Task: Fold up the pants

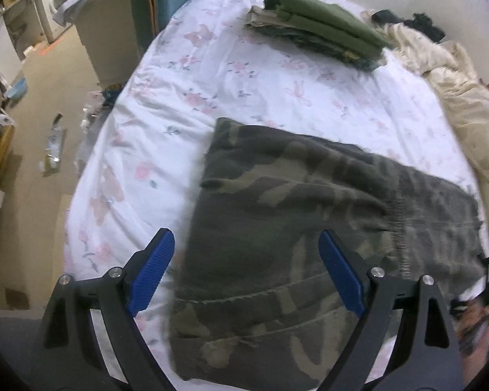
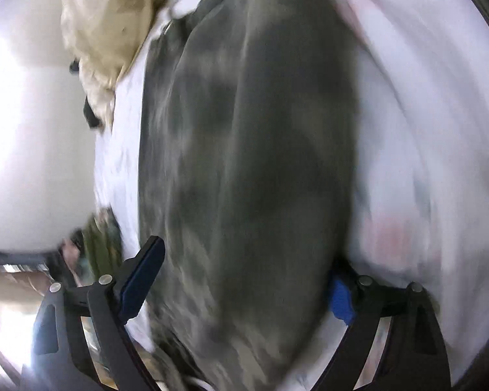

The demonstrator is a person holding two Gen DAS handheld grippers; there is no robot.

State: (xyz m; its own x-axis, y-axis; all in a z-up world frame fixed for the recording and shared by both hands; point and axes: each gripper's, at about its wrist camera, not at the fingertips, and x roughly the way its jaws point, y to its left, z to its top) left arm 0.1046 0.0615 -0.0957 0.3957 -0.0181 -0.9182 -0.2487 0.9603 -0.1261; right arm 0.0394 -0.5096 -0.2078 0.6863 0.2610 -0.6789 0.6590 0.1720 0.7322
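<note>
left gripper (image 1: 247,254): jaws stand wide apart, blue pads (image 1: 151,272) facing each other, nothing pressed between them. it hangs over the near part of the camouflage pants (image 1: 309,228), which lie folded flat on the bed directly below and ahead of the fingers. one fingertip is over the pants, the other over the floral sheet (image 1: 185,97) just beside the pants' edge. whether either fingertip touches the cloth cannot be told.

further ahead of this gripper, well apart from the pants, a stack of folded garments (image 1: 316,36) rests on the sheet, an olive green piece on top. beyond the right-hand finger, a crumpled beige blanket (image 1: 456,88) runs along the bed's edge, with dark items (image 1: 420,22) past it. to the left-hand side, off the bed, the floor (image 1: 32,123) holds scattered litter, and a washing machine (image 1: 57,3) stands far off.

right gripper (image 2: 246,270): view heavily blurred. jaws spread wide, one finger (image 2: 140,277) on each side of the camouflage pants (image 2: 244,163), which fill the space between and ahead of them. pads do not appear to clamp the cloth; contact cannot be judged through the blur. white sheet (image 2: 423,130) lies beyond one finger, the beige blanket (image 2: 107,26) far ahead on the other side.
</note>
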